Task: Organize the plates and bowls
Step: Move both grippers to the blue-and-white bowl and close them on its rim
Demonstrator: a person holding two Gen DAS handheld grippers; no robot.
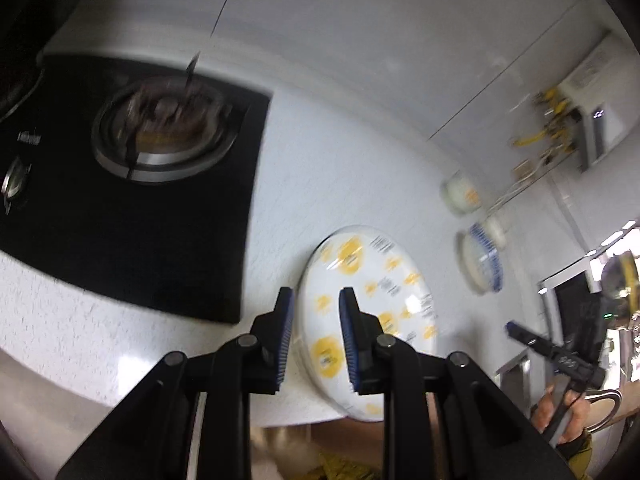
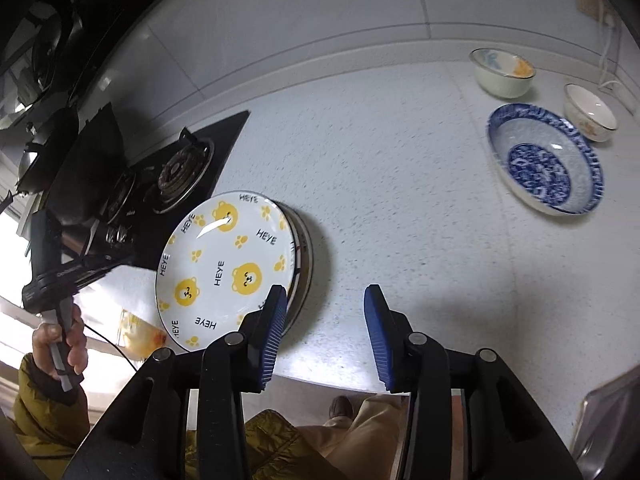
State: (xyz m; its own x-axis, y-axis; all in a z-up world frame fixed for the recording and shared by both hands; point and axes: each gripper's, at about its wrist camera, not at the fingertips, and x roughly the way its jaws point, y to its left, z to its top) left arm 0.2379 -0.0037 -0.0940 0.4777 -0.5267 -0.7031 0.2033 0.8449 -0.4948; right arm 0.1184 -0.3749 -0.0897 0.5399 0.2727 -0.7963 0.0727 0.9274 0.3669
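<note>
A black glass gas hob [image 2: 224,136] is set into the white speckled countertop [image 2: 400,216], with a round burner [image 1: 164,128] ringed in metal and a control knob [image 1: 14,184] seen near its edge. A white wall-mounted water heater [image 1: 592,92] with yellow-handled pipe fittings [image 1: 548,120] beneath it is seen against the pale tiled wall [image 2: 320,20]. A steel sink rim [image 2: 612,412] is glimpsed at the lower right

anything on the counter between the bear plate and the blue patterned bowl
Nothing: the right wrist view shows only bare speckled counter between the bear plate and the blue patterned bowl.
</note>
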